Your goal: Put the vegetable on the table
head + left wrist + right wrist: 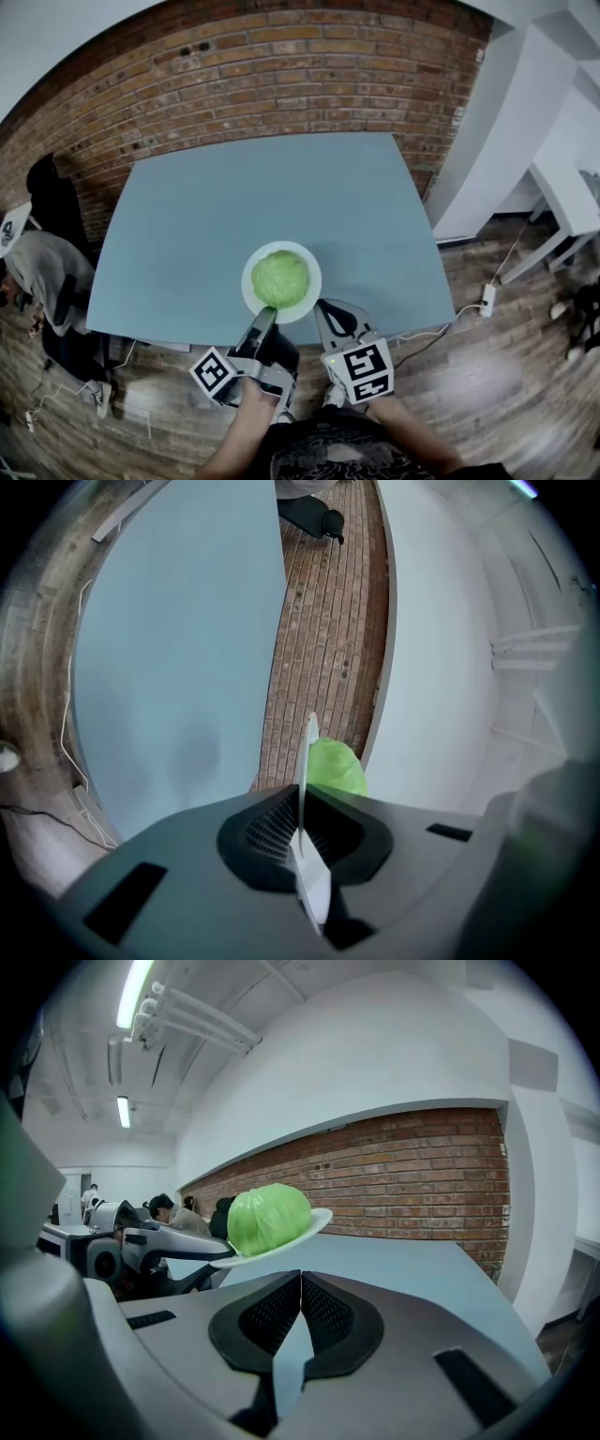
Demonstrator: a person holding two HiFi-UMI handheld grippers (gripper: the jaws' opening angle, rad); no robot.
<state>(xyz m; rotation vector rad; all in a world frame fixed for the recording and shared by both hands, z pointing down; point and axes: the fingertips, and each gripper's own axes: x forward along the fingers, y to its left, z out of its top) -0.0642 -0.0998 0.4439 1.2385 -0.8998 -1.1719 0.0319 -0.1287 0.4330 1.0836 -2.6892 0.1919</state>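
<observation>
A round green cabbage (280, 277) sits on a white plate (306, 259) over the near edge of the blue-grey table (262, 197). My left gripper (269, 315) is shut on the plate's near rim. In the left gripper view the plate (309, 747) runs edge-on between the jaws, with the cabbage (336, 767) just beyond. My right gripper (323, 307) is shut with nothing in it, just right of the plate. The right gripper view shows the cabbage (268, 1218) on the tilted plate (317, 1222) above the table (412, 1260), held by the left gripper (169, 1241).
A brick wall (281, 66) backs the table. A person in grey (47, 272) sits at the left by a dark chair. White furniture (562, 187) stands at the right, with a power strip (487, 298) and cable on the wooden floor.
</observation>
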